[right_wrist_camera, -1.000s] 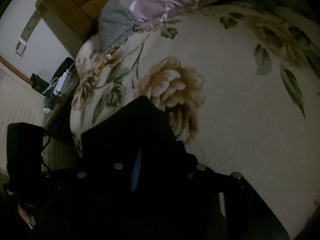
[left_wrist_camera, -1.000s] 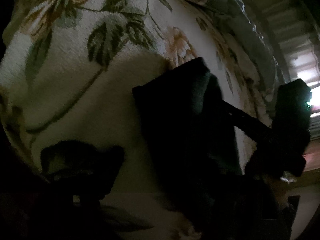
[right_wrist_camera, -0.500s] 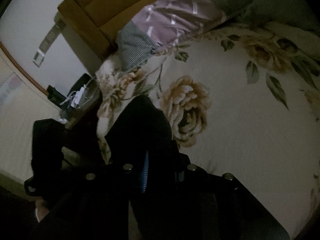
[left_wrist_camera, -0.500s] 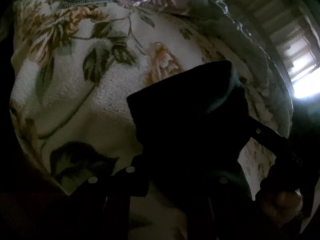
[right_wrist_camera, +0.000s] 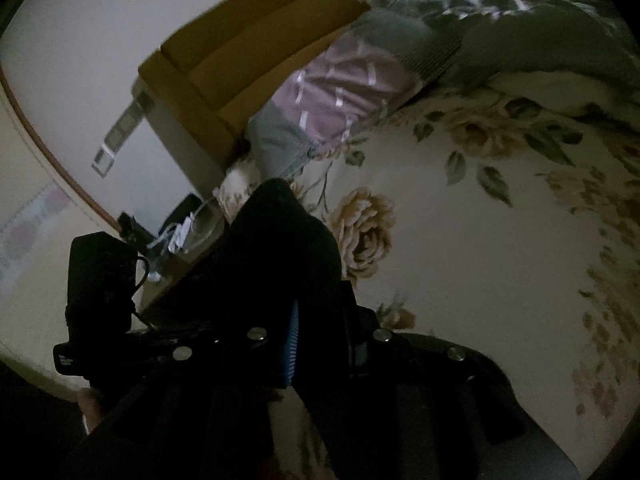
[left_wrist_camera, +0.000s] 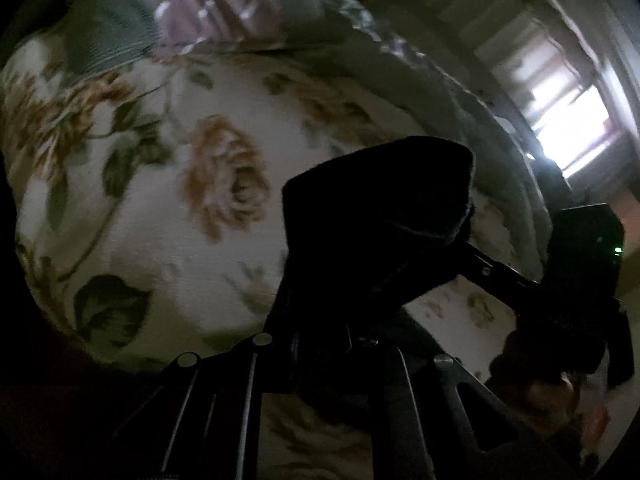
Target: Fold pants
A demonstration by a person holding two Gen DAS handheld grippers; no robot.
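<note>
Dim bedroom, and the floral bedspread point(left_wrist_camera: 168, 240) now fills both views as the grippers rise. A second ago the dark pants point(left_wrist_camera: 380, 216) lay low against the cover; now the bundle rides higher, off the bed, with the pillows point(right_wrist_camera: 340, 96) coming into sight. The left gripper point(left_wrist_camera: 324, 344) is clamped on the cloth, and the right gripper point(right_wrist_camera: 316, 344) pinches its end too. That lift looks like set-up for carrying one end over into a fold.
</note>
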